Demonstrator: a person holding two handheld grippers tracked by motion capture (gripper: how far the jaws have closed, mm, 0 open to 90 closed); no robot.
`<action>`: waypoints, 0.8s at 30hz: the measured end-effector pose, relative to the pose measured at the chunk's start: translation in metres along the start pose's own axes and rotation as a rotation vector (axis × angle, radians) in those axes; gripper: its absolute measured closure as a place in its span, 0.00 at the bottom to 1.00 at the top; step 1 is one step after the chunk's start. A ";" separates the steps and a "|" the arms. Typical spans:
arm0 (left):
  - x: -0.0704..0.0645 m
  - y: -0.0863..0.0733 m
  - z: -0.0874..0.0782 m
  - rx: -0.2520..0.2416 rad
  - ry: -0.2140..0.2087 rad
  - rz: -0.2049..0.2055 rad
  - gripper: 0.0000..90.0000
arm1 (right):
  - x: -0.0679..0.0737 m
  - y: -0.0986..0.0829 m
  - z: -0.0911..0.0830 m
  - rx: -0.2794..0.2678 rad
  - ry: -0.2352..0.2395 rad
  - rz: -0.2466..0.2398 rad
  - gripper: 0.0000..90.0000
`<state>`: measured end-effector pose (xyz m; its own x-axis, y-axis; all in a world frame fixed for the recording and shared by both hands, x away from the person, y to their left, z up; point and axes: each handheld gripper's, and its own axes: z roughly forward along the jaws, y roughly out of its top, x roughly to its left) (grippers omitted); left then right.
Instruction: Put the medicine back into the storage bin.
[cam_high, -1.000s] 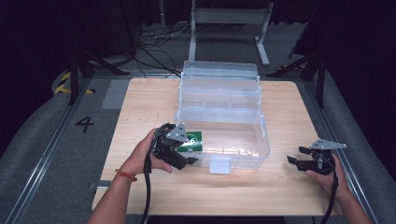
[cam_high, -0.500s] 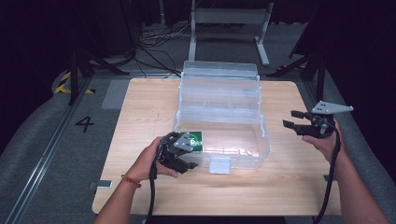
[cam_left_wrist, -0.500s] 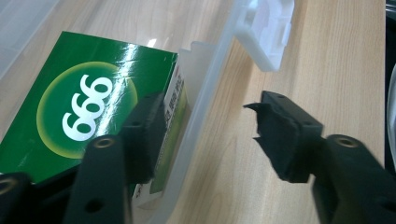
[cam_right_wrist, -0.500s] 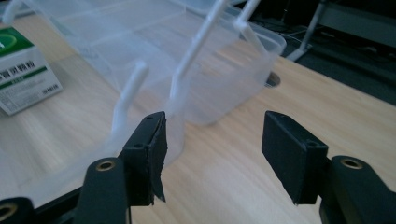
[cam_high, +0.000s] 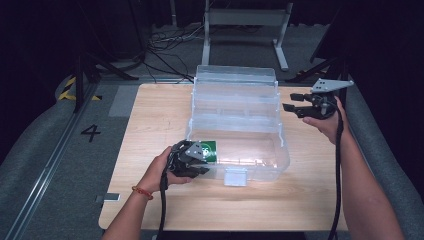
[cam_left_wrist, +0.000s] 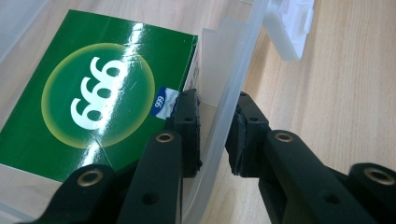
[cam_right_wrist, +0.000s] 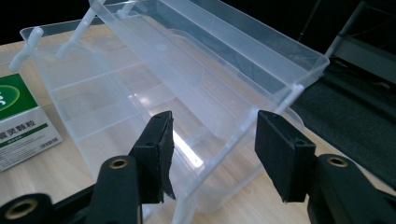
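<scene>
My left gripper (cam_left_wrist: 212, 135) pinches the clear box's (cam_high: 235, 125) front wall, green carton (cam_left_wrist: 93, 93) just inside; my right gripper (cam_right_wrist: 212, 154) gapes toward the lid (cam_right_wrist: 201, 51) — a careless push could drag the box.

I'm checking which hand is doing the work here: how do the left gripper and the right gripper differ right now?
The left gripper is low at the clear box's front left corner; the right gripper hangs above the table beside the box's right side. The left gripper's jaws stand either side of the box's wall, nearly touching it; the right gripper's jaws are wide open, holding nothing. A green carton lies by the left gripper. Both have black jaws and a trailing cable.
</scene>
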<state>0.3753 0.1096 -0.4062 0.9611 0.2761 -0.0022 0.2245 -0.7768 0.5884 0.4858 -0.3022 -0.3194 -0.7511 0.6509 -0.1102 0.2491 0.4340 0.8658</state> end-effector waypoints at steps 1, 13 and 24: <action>0.000 0.000 0.000 0.004 0.001 0.003 0.84 | 0.000 0.005 0.004 0.003 0.007 -0.005 0.53; 0.002 -0.001 0.000 -0.002 -0.014 0.008 0.86 | 0.008 0.039 0.048 0.081 0.061 -0.057 0.56; 0.002 -0.001 0.000 -0.009 -0.015 0.001 0.85 | 0.011 0.044 0.083 0.173 0.116 -0.083 0.63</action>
<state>0.3771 0.1112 -0.4071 0.9637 0.2667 -0.0137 0.2221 -0.7722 0.5952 0.5392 -0.2238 -0.3230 -0.8362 0.5367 -0.1126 0.2768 0.5903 0.7583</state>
